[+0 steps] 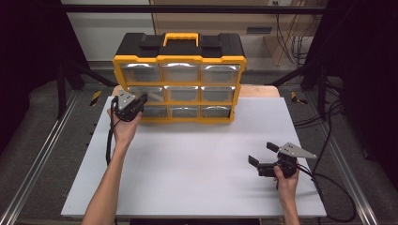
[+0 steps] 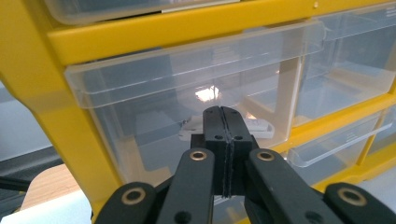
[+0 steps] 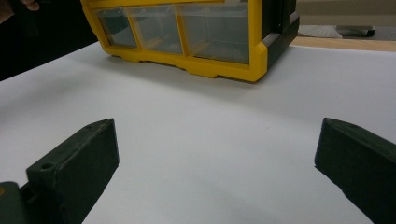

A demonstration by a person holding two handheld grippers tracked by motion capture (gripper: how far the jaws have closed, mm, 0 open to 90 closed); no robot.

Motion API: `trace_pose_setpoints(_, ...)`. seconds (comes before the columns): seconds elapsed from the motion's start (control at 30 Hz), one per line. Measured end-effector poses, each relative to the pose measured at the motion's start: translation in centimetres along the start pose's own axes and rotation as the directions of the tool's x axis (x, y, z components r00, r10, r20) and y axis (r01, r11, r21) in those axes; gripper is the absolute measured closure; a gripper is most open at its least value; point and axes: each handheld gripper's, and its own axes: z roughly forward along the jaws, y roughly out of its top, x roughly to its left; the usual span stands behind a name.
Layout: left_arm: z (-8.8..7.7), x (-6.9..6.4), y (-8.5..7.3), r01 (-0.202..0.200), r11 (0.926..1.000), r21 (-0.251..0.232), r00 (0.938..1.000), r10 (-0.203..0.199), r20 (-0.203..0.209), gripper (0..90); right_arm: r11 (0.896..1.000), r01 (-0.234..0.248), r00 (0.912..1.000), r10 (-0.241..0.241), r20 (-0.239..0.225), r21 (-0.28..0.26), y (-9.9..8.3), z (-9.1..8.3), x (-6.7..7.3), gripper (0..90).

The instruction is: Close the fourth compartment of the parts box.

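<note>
The left gripper point(image 2: 223, 116) is seen clenched, its two black jaws pressed flat together with nothing between them. Its tip is held just before the clear front of the drawer point(image 2: 187, 93) at the left end of the middle row of a yellow and black drawer cabinet point(image 1: 179, 77); whether the front is touched cannot be told. Something pale is glimpsed inside that drawer, too blurred to be named. The cabinet is stood upright at the far edge of the white table point(image 1: 197, 164). The right gripper point(image 1: 263, 154) is held low over the table's near right part, well apart from the cabinet, its jaws spread wide and nothing grasped.
</note>
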Motion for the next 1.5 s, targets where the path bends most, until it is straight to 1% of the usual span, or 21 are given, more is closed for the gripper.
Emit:
trace_pose_setpoints(0.37, 0.5, 0.1, 0.1, -0.004, 0.9999, 0.010, 0.9999, 0.004, -0.009, 90.0, 1.000, -0.001, 1.0000, 0.001, 0.002, -0.004, 0.0, -0.1, 0.0, 0.3)
trace_pose_setpoints(0.63, 0.4, 0.2, 0.2, -0.005, 0.9999, 0.010, 0.9999, 0.006, -0.009, 89.9, 1.000, -0.002, 1.0000, 0.002, -0.001, -0.004, 0.0, -0.1, 0.0, 0.3)
trace_pose_setpoints(0.7, 0.3, 0.2, 0.2, -0.007, 0.9999, 0.012, 0.9999, 0.007, -0.015, 89.7, 1.000, -0.002, 1.0000, 0.002, -0.001, -0.004, 0.0, -0.1, 0.0, 0.3)
trace_pose_setpoints(0.87, -0.2, 0.1, 0.2, 0.011, 0.9999, 0.001, 0.9999, -0.011, 0.007, 87.6, 1.000, -0.003, 1.0000, 0.003, 0.002, -0.005, 0.1, -0.1, 0.0, 0.3)
trace_pose_setpoints(0.93, -0.5, 0.0, 0.3, 0.013, 0.9999, -0.003, 0.9998, -0.013, 0.014, 85.1, 1.000, -0.003, 1.0000, 0.003, 0.001, -0.004, 0.1, -0.1, 0.0, 0.3)
trace_pose_setpoints(1.03, -1.0, -0.2, 0.3, 0.035, 0.9993, -0.012, 0.9987, -0.034, 0.038, 80.2, 1.000, -0.004, 1.0000, 0.004, 0.002, -0.004, 0.1, -0.1, 0.0, 0.3)
trace_pose_setpoints(1.13, -1.4, -0.4, 0.2, 0.037, 0.9992, -0.015, 0.9981, -0.037, 0.050, 74.2, 1.000, -0.004, 1.0000, 0.004, 0.002, -0.005, 0.1, -0.1, 0.0, 0.3)
trace_pose_setpoints(1.2, -1.8, -0.4, 0.2, 0.047, 0.9986, -0.023, 0.9973, -0.045, 0.058, 67.5, 1.000, -0.004, 1.0000, 0.004, 0.002, -0.005, 0.1, -0.1, 0.0, 0.3)
trace_pose_setpoints(1.23, -1.8, -0.5, 0.2, 0.054, 0.9983, -0.020, 0.9964, -0.053, 0.067, 61.6, 1.000, -0.004, 1.0000, 0.004, 0.002, -0.006, 0.1, -0.1, 0.0, 0.3)
trace_pose_setpoints(1.27, -2.0, -0.5, 0.2, 0.053, 0.9985, -0.016, 0.9958, -0.052, 0.076, 58.6, 1.000, -0.004, 1.0000, 0.004, 0.002, -0.006, 0.1, -0.2, 0.0, 0.3)
trace_pose_setpoints(1.3, -2.1, -0.5, 0.2, 0.047, 0.9988, -0.015, 0.9961, -0.046, 0.076, 53.6, 1.000, -0.005, 1.0000, 0.005, 0.002, -0.006, 0.1, -0.2, 0.0, 0.3)
trace_pose_setpoints(1.37, -2.4, -0.7, 0.2, 0.043, 0.9989, -0.019, 0.9960, -0.041, 0.079, 48.0, 1.000, -0.004, 1.0000, 0.004, 0.002, -0.006, 0.1, -0.2, 0.0, 0.3)
trace_pose_setpoints(1.47, -3.0, -1.0, 0.1, 0.053, 0.9978, -0.039, 0.9930, -0.048, 0.108, 40.6, 1.000, -0.004, 1.0000, 0.004, 0.002, -0.007, 0.1, -0.2, 0.0, 0.3)
trace_pose_setpoints(1.5, -3.2, -1.0, 0.1, 0.054, 0.9978, -0.037, 0.9916, -0.050, 0.119, 38.5, 1.000, -0.004, 1.0000, 0.004, 0.001, -0.007, 0.1, -0.2, 0.0, 0.3)
